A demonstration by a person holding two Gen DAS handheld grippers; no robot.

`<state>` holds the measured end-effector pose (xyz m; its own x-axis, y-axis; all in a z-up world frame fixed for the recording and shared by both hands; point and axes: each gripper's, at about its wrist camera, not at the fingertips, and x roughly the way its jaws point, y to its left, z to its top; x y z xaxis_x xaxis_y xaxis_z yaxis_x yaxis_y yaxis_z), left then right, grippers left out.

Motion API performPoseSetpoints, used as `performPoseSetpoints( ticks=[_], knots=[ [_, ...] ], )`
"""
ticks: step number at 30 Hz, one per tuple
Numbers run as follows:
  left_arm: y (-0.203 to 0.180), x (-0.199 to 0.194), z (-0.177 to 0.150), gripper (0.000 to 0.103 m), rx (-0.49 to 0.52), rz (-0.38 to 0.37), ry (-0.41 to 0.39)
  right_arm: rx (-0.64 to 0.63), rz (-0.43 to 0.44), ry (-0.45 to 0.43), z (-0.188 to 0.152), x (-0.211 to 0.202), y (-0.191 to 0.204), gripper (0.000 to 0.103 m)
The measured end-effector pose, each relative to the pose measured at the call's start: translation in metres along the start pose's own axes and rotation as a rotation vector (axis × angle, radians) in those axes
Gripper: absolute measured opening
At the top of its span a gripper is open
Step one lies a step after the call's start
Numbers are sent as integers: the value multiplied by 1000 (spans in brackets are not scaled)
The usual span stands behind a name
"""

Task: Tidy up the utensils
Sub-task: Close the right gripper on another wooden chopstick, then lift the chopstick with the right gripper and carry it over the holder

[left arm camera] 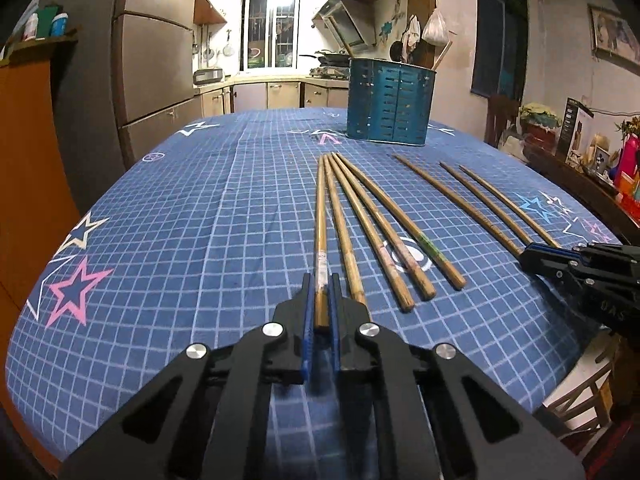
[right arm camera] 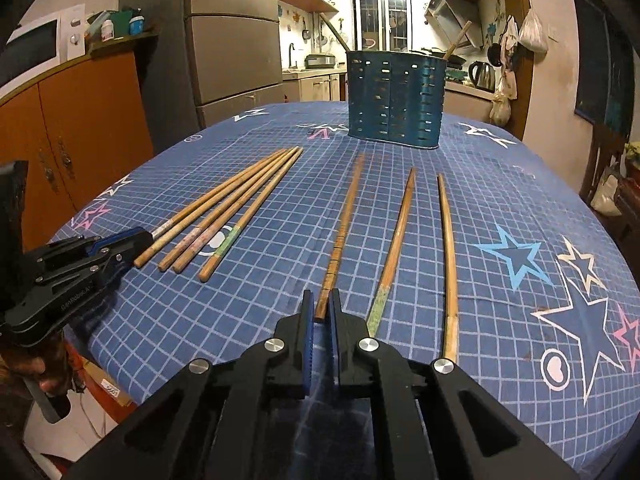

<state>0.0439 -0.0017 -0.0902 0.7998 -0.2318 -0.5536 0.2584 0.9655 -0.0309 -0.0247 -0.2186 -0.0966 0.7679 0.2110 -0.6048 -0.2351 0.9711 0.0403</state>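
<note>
Both pinching chopstick ends: left gripper (left arm camera: 322, 300) on the leftmost chopstick (left arm camera: 320, 216), right gripper (right arm camera: 320, 307) on another chopstick (right arm camera: 343, 228); next, lifting into the blue slotted holder (left arm camera: 387, 102).

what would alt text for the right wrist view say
The right gripper has its fingers around the near end of one chopstick on a blue grid tablecloth. Two more chopsticks lie to its right, four fan out at left by the left gripper, and a blue slotted holder stands behind.
</note>
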Motion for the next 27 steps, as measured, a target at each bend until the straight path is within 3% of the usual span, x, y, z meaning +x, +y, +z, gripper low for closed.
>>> performPoseSetpoints(
  ticks=[5,17,22,27],
  knots=[
    [1,-26,11,5,-2,35,-44,-81,-17,-109,12,-28,7,7],
    [5,-91,95,5,7,83,-307,-135,0,-377,83,-90,-8,7],
    [0,-103,129,5,6,72,-368,-159,33,-445,115,-106,-18,7],
    [-9,-111,152,5,22,80,-411,-139,95,-458,141,-113,-32,7]
  ],
)
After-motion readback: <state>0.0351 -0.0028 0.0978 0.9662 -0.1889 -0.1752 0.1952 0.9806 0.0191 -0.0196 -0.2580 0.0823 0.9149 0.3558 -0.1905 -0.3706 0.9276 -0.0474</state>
